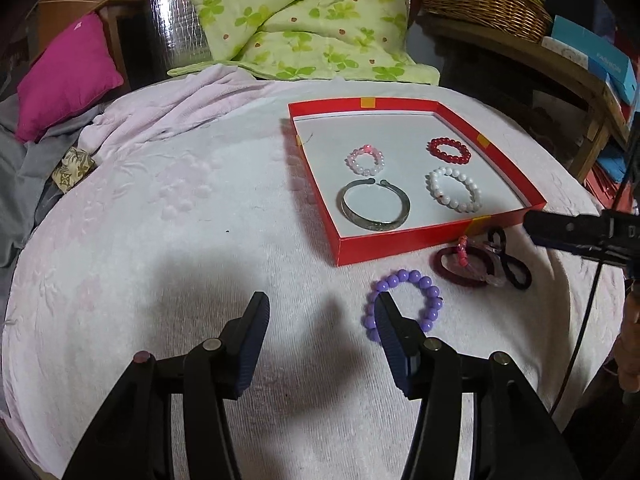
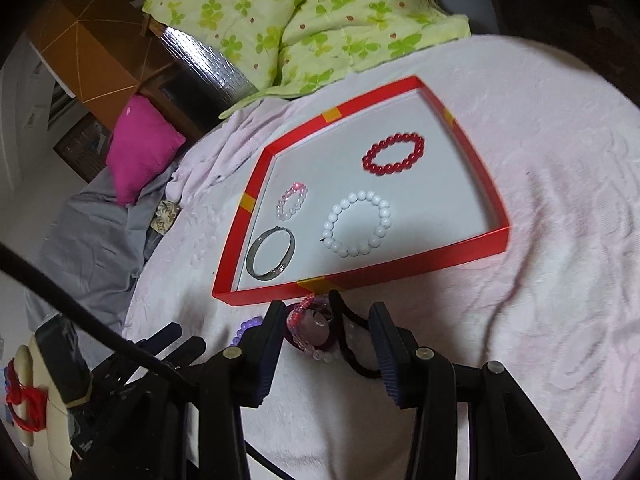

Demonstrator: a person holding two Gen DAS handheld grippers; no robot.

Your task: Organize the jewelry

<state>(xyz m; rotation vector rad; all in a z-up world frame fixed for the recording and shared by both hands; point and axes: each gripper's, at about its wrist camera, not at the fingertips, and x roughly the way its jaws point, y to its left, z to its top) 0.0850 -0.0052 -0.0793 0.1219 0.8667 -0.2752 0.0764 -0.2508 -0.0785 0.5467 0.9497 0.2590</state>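
A red tray (image 1: 400, 245) (image 2: 404, 268) on the pale pink bedspread holds a pink bead bracelet (image 1: 353, 159), a red one (image 1: 434, 146), a white one (image 1: 432, 184) and a silver bangle (image 1: 374, 225). A purple bead bracelet (image 1: 414, 278) lies in front of the tray. My left gripper (image 1: 322, 300) is open, its right finger overlapping that bracelet's left side. Right of it lies a tangle: a dark red ring (image 1: 443, 268), a black hair tie (image 1: 517, 277) (image 2: 360, 368) and small pink and clear beads (image 2: 310, 344). My right gripper (image 2: 328, 308) stands open around this tangle, pads apart from it.
A green floral quilt (image 1: 304, 24) lies behind the tray, with a magenta cushion (image 1: 68, 76) at the far left. A wicker basket (image 1: 484, 0) and boxes sit on a wooden shelf to the right. A cable (image 2: 80, 312) crosses the right wrist view's lower left.
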